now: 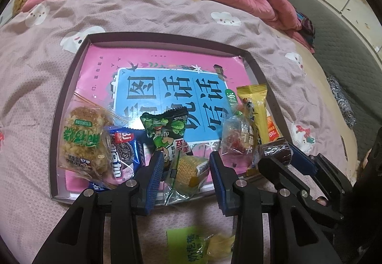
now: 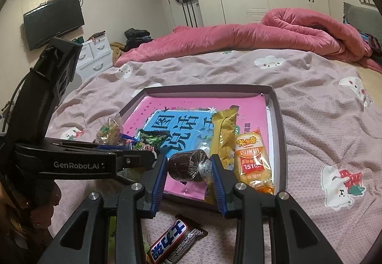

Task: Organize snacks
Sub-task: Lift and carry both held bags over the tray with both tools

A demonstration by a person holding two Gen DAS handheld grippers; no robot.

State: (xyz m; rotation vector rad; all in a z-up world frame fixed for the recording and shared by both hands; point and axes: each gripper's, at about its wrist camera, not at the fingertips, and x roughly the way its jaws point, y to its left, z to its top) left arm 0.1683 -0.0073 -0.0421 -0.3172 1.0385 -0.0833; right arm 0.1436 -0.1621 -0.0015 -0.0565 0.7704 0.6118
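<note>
Right tongs (image 2: 188, 169) clamp the dark wrapped cake (image 2: 187, 166), soft and crushable, at its 3 and 9 o'clock; left tongs (image 1: 187, 163) gape wide.

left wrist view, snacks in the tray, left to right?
Crumbly cake packet → Oreo pack → green cartoon packet → clear red-candy bag → yellow bar → dark brown snack in the right tool.

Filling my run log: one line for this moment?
right tool: holds brown cake over tray | left tool: open | Snickers: on bed
</note>
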